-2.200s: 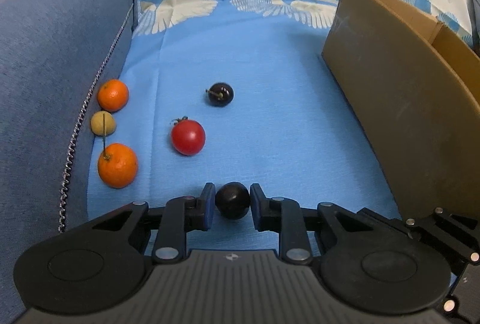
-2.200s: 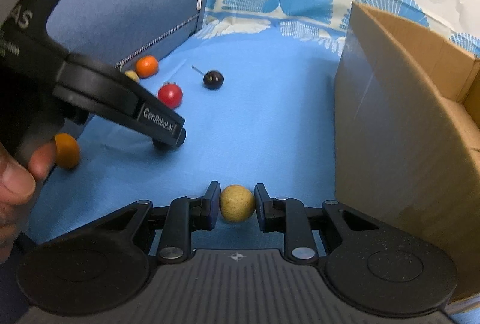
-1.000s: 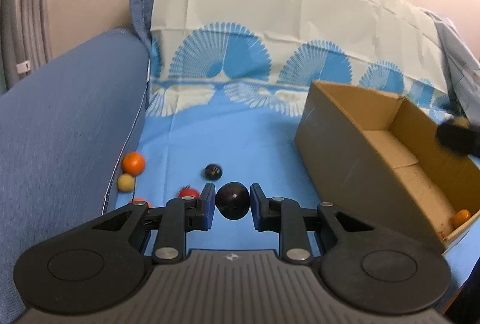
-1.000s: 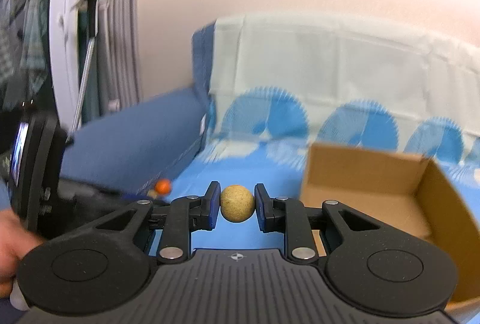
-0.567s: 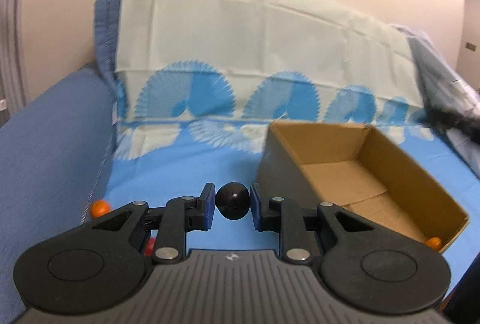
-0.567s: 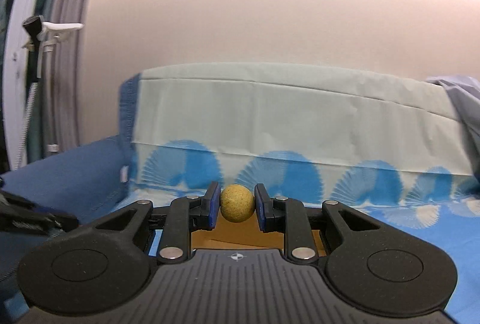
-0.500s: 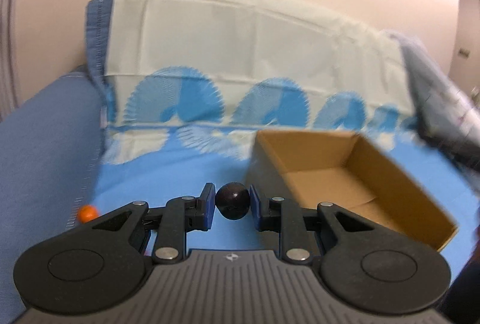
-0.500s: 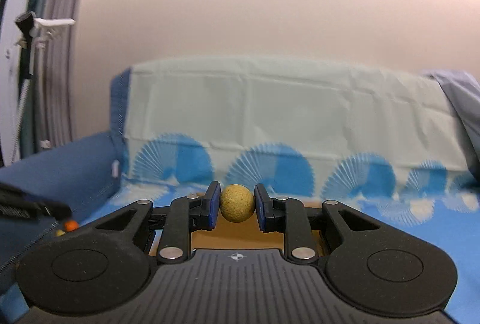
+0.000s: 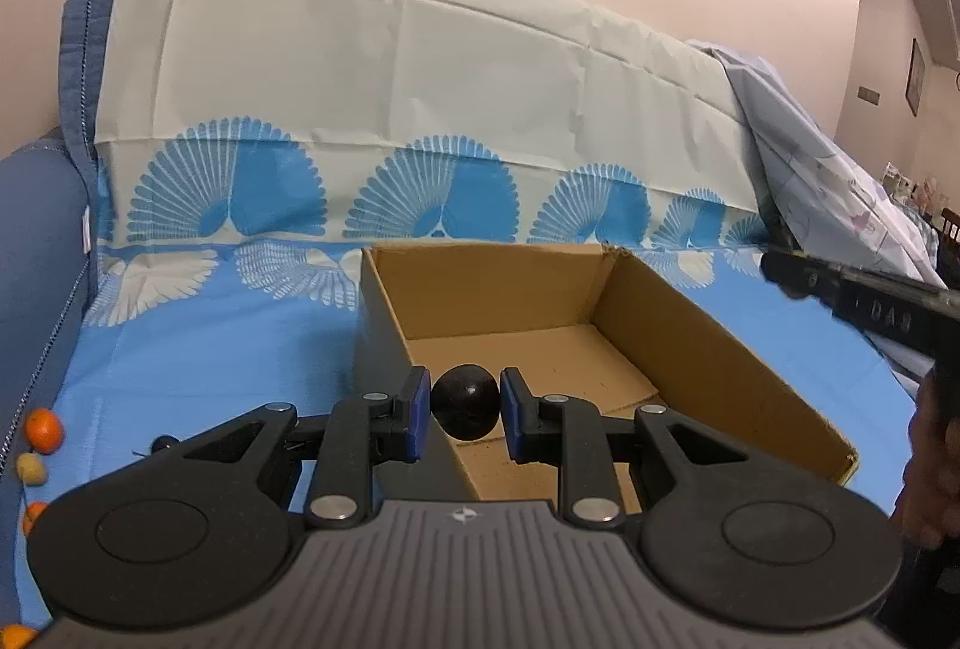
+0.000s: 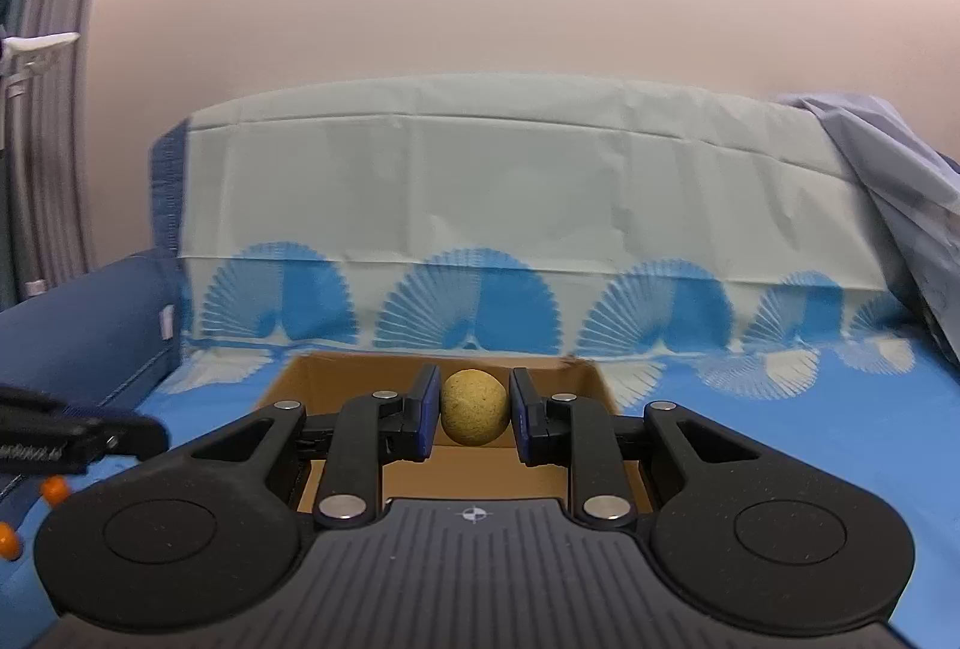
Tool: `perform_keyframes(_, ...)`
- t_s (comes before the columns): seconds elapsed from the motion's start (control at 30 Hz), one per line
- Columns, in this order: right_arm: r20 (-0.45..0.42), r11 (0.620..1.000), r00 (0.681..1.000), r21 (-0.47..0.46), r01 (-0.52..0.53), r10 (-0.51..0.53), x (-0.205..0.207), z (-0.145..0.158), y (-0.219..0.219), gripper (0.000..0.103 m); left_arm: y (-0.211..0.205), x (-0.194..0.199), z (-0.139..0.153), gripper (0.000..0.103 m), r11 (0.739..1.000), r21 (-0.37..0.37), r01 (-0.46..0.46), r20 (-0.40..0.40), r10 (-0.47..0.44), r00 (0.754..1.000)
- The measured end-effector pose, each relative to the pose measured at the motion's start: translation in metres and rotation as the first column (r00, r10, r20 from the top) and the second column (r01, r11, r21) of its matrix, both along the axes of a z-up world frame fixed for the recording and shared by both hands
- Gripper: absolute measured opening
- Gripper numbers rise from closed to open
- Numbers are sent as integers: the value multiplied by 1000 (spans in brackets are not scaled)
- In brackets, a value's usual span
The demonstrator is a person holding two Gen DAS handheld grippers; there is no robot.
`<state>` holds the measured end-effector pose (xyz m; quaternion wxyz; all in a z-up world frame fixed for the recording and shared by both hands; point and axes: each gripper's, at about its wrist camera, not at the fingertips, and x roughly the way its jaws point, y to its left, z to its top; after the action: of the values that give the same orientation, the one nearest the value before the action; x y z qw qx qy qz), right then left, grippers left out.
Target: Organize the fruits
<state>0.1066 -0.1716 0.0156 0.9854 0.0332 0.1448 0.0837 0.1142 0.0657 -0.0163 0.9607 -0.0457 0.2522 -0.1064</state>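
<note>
fruits are what i sort, and the cardboard box [image 9: 708, 349] is my landmark for all places. my left gripper [image 9: 465, 412] is clamped on a dark round fruit [image 9: 466, 410], both blue pads pressing its sides, and in the left wrist view this fruit sits over the near left part of the open box, in front of its brown floor. my right gripper [image 10: 474, 407] is clamped on a yellow-brown round fruit [image 10: 474, 407], which in the right wrist view appears in front of the far inner wall of the same box [image 10: 336, 379]. left of the box, at the edge of the blue cloth [image 9: 210, 349] beside the blue sofa arm [image 9: 30, 253], lie a small orange [image 9: 43, 430] and a pale yellow fruit [image 9: 31, 469] near it, with more orange pieces below them, partly cut by the gripper body. a small dark fruit [image 9: 161, 443] lies on the cloth between these and the box, half hidden. right of the box, in the left wrist view, i see the other black tool and the person's hand [image 9: 933, 475] holding it. inside the box i can see only bare cardboard; the near part is hidden by the grippers.
</note>
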Motion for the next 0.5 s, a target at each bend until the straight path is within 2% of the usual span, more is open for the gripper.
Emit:
perform_keyframes(0.23,-19,997,997,41,70,-69,4,-4,-23,25,-10,4,-6,27,1000,-24,10,10,-10,1000)
perform_keyframes(0.5,-35,997,997,15,76,-76,8,-9,-23,25,-21,7,-11,27,999,-36,28,10,-27,1000)
